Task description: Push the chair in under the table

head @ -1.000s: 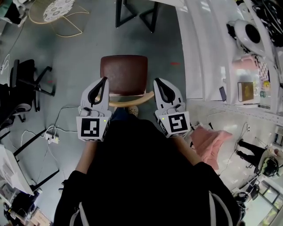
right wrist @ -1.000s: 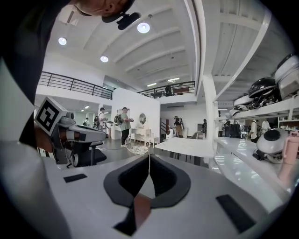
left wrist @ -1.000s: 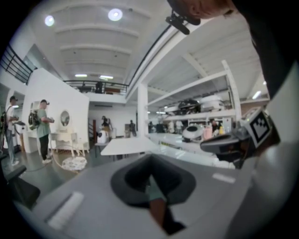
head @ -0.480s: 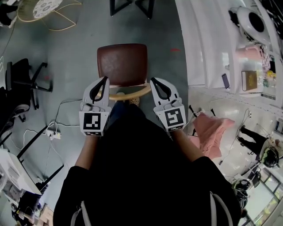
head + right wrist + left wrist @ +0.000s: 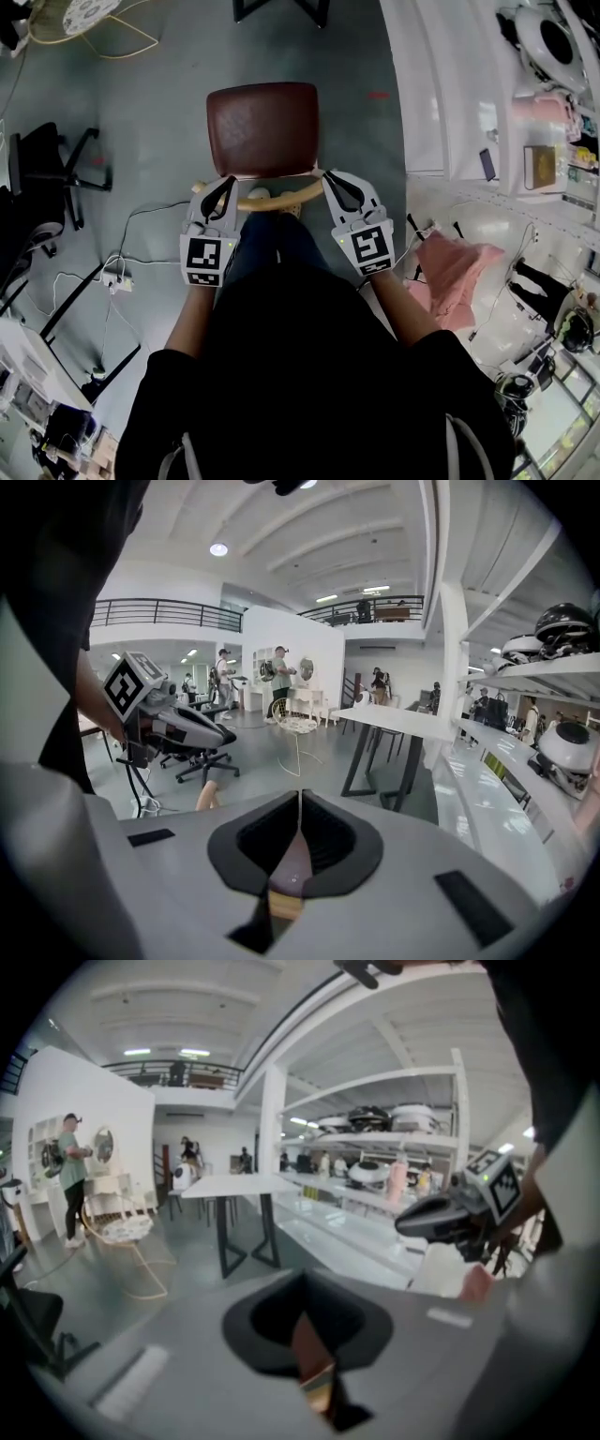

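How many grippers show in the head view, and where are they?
2. The left gripper sits at the left end of the curved backrest of the brown chair, the right gripper at its right end, both shut. None looks hidden.

Brown-seated chair (image 5: 262, 127) seen from above on grey floor (image 5: 159, 103), left gripper (image 5: 223, 187) and right gripper (image 5: 331, 180), jaws together, tips at either end of its curved wooden backrest (image 5: 270, 200), white counter (image 5: 441, 94) at right, pink cloth (image 5: 455, 272) below it
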{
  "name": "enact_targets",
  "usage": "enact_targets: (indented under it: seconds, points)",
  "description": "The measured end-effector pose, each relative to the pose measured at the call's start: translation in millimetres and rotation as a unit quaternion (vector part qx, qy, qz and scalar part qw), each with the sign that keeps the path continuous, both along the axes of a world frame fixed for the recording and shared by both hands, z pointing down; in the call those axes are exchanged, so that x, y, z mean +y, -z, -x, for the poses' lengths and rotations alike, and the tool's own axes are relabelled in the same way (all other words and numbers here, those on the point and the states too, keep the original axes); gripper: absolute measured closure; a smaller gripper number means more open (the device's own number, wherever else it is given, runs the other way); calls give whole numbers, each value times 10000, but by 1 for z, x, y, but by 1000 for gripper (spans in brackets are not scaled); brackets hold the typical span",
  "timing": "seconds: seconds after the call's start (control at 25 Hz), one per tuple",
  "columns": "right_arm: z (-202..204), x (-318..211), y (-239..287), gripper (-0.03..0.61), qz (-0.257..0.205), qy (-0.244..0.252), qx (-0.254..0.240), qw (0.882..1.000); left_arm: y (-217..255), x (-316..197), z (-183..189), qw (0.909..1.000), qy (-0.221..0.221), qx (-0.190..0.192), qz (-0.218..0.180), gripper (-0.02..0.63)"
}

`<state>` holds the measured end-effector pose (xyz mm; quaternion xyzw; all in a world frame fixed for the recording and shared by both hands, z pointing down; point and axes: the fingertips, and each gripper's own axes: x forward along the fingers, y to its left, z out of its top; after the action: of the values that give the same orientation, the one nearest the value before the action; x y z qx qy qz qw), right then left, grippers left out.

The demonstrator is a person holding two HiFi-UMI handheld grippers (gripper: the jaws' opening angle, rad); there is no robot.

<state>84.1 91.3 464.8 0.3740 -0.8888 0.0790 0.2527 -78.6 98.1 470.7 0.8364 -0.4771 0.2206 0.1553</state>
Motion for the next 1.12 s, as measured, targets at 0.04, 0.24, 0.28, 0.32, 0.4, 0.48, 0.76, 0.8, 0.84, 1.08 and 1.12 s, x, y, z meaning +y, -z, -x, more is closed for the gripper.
enact_targets:
  seconds: [0.04, 0.24, 0.28, 0.32, 0.4, 0.48, 0.76, 0.8, 0.84, 1.08, 1.12]
  points:
    - [0, 2, -6, 556, 44, 43, 59, 10000, -6, 3, 1, 10000, -35, -35, 60, 604]
    - [-1, 10, -35, 555, 343, 202, 214, 9990, -38, 14, 4, 9987, -228, -195, 405, 604]
    - [-2, 12, -41, 555, 408, 223, 238, 9986, -45, 16, 5, 9983, -259, -241, 470, 603]
    - [-2, 14, -47, 555, 470, 244, 267, 9982, -51, 18, 7, 9979, -285, -278, 520, 603]
    - [-2, 18, -59, 555, 596, 292, 327, 9973, -63, 21, 11, 9972, -329, -320, 590, 601]
    - [-2, 21, -69, 555, 739, 372, 390, 9958, -73, 24, 14, 9960, -410, -357, 715, 598]
    - [-2, 36, -98, 541, 1045, 1014, 1015, 9841, -108, 48, 21, 9760, -1385, -983, 1361, 413]
    - [-2, 39, -102, 489, 1120, 1137, 1122, 9808, -113, 51, 21, 9709, -1581, -1121, 1411, 385]
    - [-2, 42, -107, 429, 1199, 1269, 1226, 9770, -118, 55, 22, 9648, -1782, -1289, 1444, 359]
    - [-13, 60, -144, 373, 1127, 2412, 2594, 9284, -146, 69, 30, 9016, -3040, -2809, 1255, 268]
    - [-16, 63, -150, 371, 1031, 2657, 2916, 9131, -149, 70, 31, 8887, -3215, -3047, 1189, 261]
